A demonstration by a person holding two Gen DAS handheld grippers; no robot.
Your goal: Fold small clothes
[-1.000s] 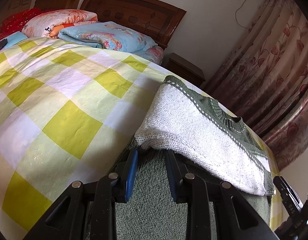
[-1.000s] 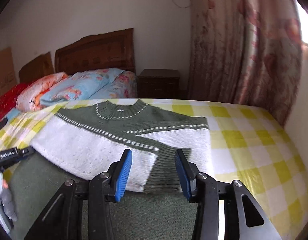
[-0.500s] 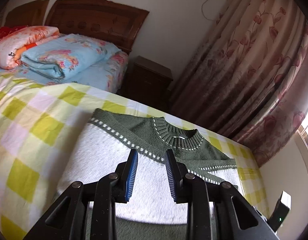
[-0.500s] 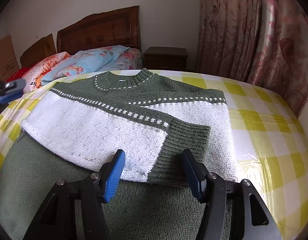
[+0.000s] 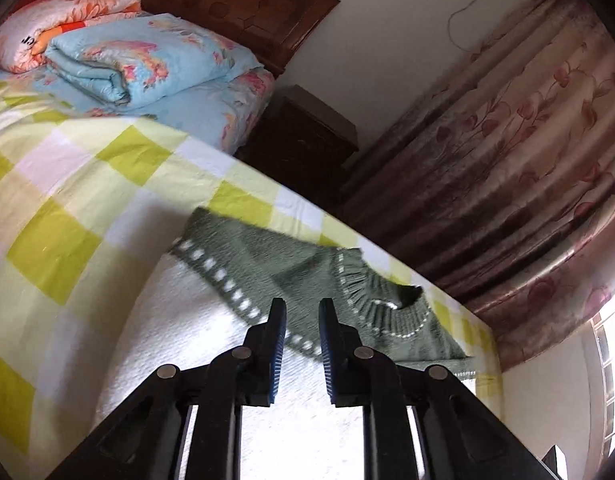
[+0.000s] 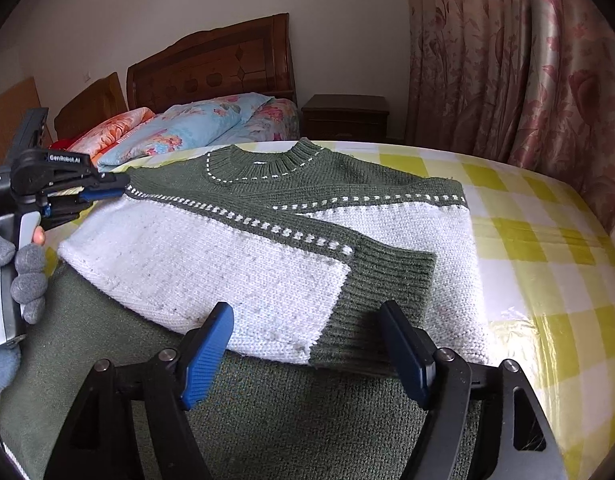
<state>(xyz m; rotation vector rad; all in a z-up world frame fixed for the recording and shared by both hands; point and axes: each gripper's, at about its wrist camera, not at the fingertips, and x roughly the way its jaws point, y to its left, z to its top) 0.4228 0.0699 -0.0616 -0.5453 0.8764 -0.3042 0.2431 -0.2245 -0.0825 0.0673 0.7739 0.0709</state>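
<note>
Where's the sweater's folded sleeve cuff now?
Right wrist view: the green ribbed cuff lies across the sweater's white front, just beyond the open right gripper.

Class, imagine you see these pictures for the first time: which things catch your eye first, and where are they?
A green-and-white knitted sweater lies on the yellow-checked bedsheet, one sleeve folded across its front. The open right gripper is near its cuff; the left gripper is at its far shoulder.

In the left wrist view we see the sweater (image 5: 267, 264) smeared by motion blur, its white lower part burnt out at the bottom edge. In the right wrist view the sweater's hem (image 6: 267, 420) runs off the bottom, behind the right gripper (image 6: 307, 344). The left gripper (image 6: 107, 184) is cut by the left edge; we cannot read its jaw gap there.
</note>
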